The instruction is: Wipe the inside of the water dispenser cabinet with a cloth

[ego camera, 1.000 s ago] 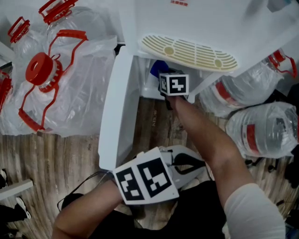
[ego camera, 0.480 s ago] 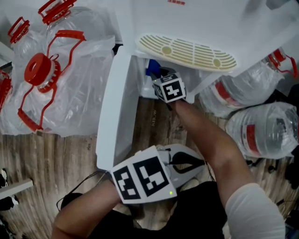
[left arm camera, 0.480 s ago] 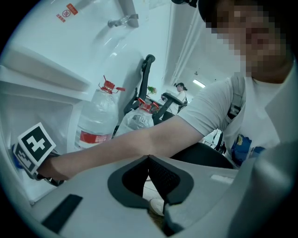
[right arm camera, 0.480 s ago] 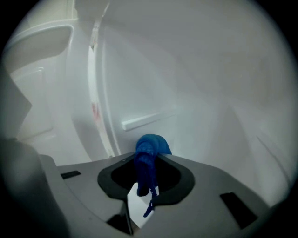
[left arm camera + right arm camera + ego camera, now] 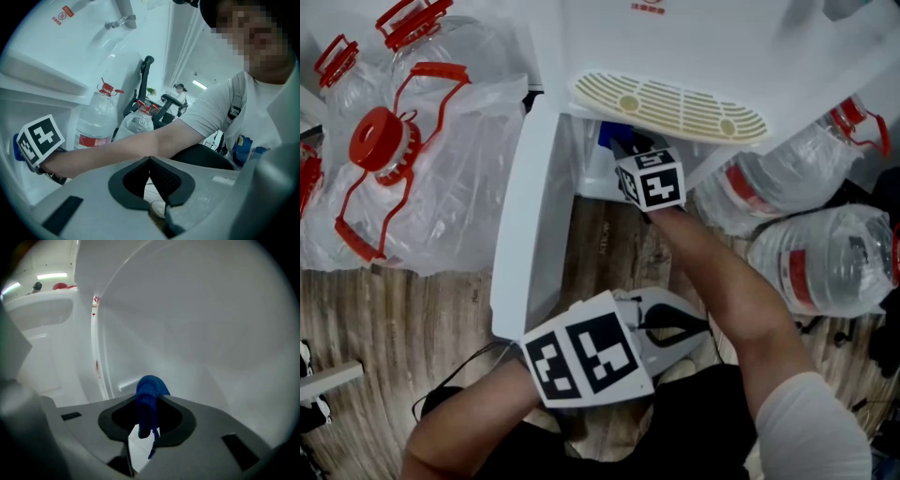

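Right gripper (image 5: 150,398) jaws pinched on blue cloth (image 5: 147,411), inside white cabinet (image 5: 197,333), left gripper (image 5: 150,160) jaws together, empty

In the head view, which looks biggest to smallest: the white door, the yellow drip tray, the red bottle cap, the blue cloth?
1. white door
2. yellow drip tray
3. red bottle cap
4. blue cloth, though only a bit shows

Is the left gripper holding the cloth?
No: the left gripper is shut on nothing; the blue cloth is pinched in the right gripper.
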`<action>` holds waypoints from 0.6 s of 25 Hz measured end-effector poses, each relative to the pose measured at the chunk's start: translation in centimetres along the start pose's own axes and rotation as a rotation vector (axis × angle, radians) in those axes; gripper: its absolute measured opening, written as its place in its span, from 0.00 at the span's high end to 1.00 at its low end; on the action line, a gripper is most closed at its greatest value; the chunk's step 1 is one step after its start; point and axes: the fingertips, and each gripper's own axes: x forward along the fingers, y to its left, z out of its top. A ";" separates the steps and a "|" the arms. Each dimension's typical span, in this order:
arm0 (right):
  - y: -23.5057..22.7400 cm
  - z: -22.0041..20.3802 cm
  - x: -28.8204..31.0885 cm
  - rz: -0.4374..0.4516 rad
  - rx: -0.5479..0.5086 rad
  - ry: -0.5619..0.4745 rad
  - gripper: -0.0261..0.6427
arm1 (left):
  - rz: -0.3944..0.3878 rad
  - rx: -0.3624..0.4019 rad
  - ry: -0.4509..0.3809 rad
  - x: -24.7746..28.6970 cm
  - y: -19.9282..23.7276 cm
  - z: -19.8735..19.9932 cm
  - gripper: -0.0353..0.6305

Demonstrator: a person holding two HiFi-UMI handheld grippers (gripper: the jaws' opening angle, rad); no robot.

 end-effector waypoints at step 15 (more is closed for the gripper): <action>3.8 4.1 -1.4 0.066 -0.200 -0.073 0.83 | 0.008 0.008 -0.003 -0.4 -0.3 0.1 0.94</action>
